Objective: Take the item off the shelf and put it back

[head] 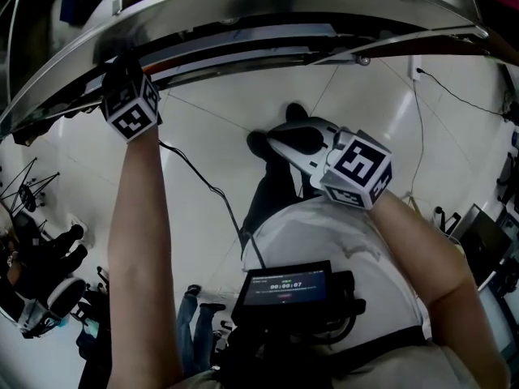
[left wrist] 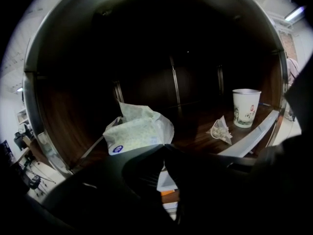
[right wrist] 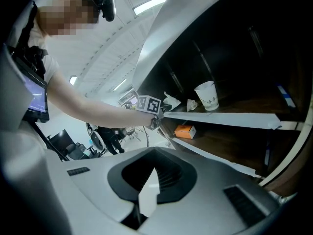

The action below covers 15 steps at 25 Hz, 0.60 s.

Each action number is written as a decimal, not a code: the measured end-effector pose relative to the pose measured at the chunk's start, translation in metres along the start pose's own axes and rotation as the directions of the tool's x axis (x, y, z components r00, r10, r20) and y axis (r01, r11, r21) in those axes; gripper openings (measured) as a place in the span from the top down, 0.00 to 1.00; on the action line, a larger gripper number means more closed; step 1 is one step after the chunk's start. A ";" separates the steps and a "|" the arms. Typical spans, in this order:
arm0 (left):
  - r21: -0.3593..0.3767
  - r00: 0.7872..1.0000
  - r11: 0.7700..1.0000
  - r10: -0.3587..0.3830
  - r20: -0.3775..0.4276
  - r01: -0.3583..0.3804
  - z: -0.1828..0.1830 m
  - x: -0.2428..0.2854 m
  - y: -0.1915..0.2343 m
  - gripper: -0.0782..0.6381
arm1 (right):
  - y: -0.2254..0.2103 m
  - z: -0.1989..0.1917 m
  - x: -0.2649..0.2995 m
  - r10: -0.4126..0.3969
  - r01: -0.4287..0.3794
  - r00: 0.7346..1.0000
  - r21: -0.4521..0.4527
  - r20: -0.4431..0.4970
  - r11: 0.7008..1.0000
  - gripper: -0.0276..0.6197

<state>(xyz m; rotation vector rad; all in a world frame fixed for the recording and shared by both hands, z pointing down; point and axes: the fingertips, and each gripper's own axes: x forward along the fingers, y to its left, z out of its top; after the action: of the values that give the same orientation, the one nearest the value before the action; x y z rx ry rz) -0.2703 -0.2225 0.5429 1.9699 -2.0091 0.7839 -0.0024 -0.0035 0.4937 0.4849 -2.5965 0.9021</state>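
The left tool (left wrist: 164,148) is reaching into the shelf (left wrist: 195,124), a dark wooden board with a pale metal rim. Its jaws are pressing together, their tips meeting on the near lower edge of the soft tissue pack (left wrist: 139,131). The pack is lying on the shelf near its front edge, toward the left end, with its crumpled top rising behind the tips.

Further along the same board, a small triangular sachet (left wrist: 221,130) is lying just inside the front edge. A white paper cup (left wrist: 246,107) is standing upright beyond the sachet, near the right end. The sachet and the cup are sitting apart from each other and well apart from the pack.

The right tool (right wrist: 155,173) is hanging away from the shelf, in front of the person's body. Its jaws are pressing together with nothing between them. From its view, the person's left arm (right wrist: 93,106) is stretching across to the shelf's front edge. An orange box (right wrist: 185,131) is lying on the board below.
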 end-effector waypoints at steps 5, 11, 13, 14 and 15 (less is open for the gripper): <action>0.027 0.998 0.999 -0.043 0.037 0.042 0.003 -0.020 -0.010 0.88 | 0.002 0.005 0.007 0.006 -0.006 1.000 -0.022 0.006 1.000 0.95; 0.044 0.997 0.997 -0.062 0.046 0.060 -0.001 -0.050 -0.014 0.88 | 0.000 0.014 0.019 0.016 -0.015 1.000 -0.064 0.016 0.998 0.95; 0.046 0.996 0.996 -0.083 0.042 0.081 0.000 -0.064 -0.022 0.88 | 0.000 0.017 0.025 0.022 -0.021 1.000 -0.073 0.016 0.997 0.95; 0.047 0.995 0.995 -0.094 0.041 0.092 0.001 -0.071 -0.026 0.88 | 0.000 0.019 0.028 0.027 -0.025 1.000 -0.078 0.017 0.997 0.95; 0.049 0.994 0.994 -0.101 0.040 0.099 0.001 -0.077 -0.029 0.88 | 0.000 0.021 0.032 0.032 -0.031 0.999 -0.083 0.019 0.996 0.95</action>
<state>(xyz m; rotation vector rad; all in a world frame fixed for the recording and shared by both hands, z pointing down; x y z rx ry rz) -0.2362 -0.1554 0.5093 2.1124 -1.9137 0.7797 -0.0349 -0.0232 0.4912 0.4336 -2.6544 0.7994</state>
